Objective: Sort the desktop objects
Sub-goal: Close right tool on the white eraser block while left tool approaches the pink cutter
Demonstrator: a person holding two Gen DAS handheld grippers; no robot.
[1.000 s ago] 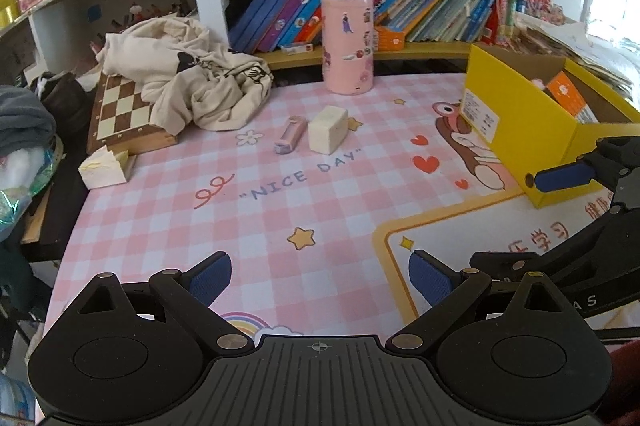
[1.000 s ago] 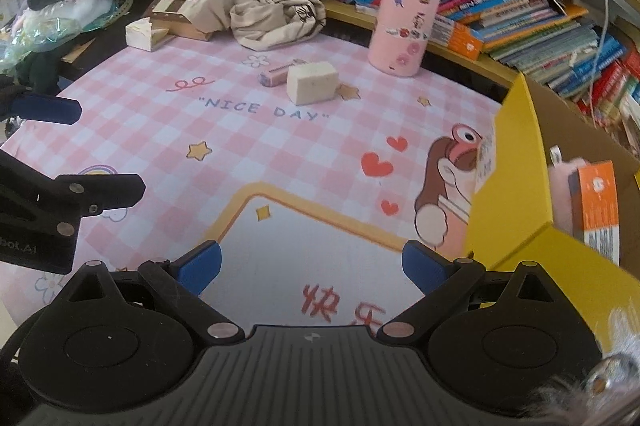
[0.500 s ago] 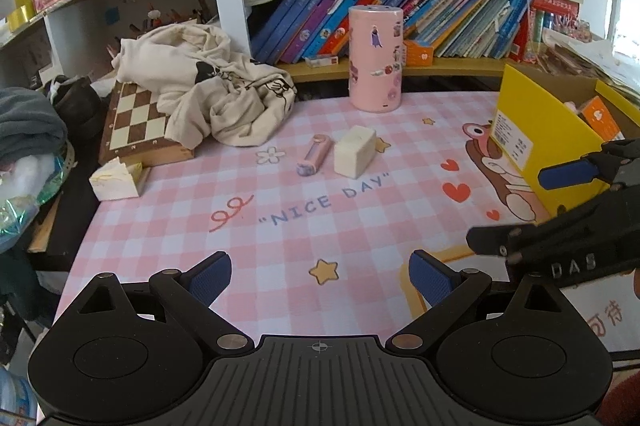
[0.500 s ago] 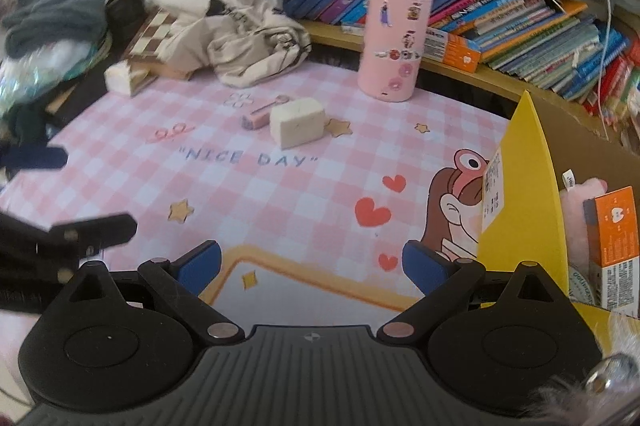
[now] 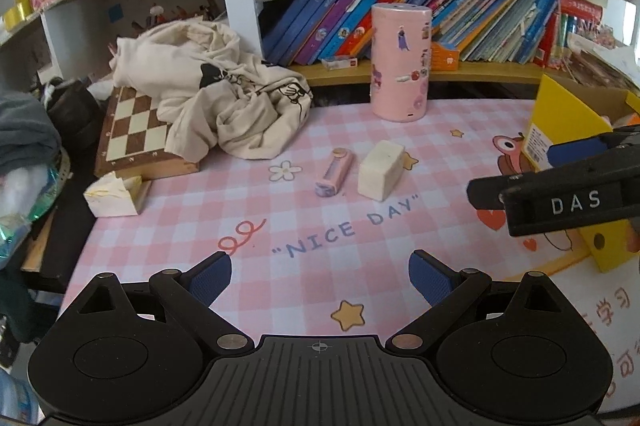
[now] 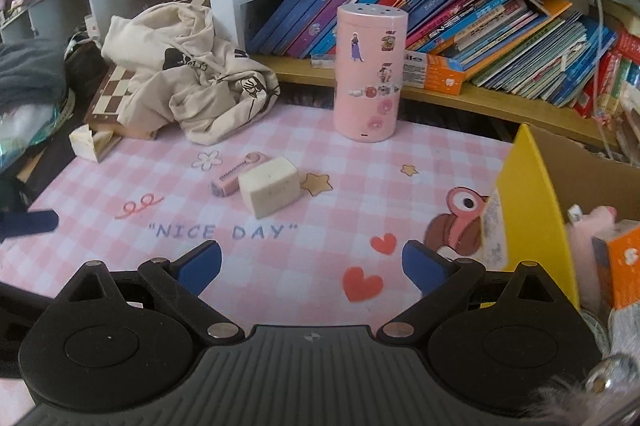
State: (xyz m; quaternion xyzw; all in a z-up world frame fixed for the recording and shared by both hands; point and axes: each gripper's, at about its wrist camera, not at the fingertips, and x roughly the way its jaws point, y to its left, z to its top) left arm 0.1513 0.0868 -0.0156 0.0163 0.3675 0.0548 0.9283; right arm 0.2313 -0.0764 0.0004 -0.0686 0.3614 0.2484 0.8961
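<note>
Eraser [image 6: 270, 192] and pink cutter [image 6: 237, 173] lie ahead of both wide, empty tongs [image 6: 311, 264].

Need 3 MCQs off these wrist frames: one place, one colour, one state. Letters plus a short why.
1. The small pink tool lies where?
A. in the yellow box
B. beside the white block on the mat
C. on the chessboard

2. The tall canister is what colour?
A. pink
B. green
C. black

3. How do the jaws of the right gripper stand?
A. shut on the block
B. shut on nothing
C. open, holding nothing

Key: 1 B, the two lie side by side above the "NICE DAY" print. 2 A, pink body with stickers. 3 C, bare mat shows between the blue pads.
</note>
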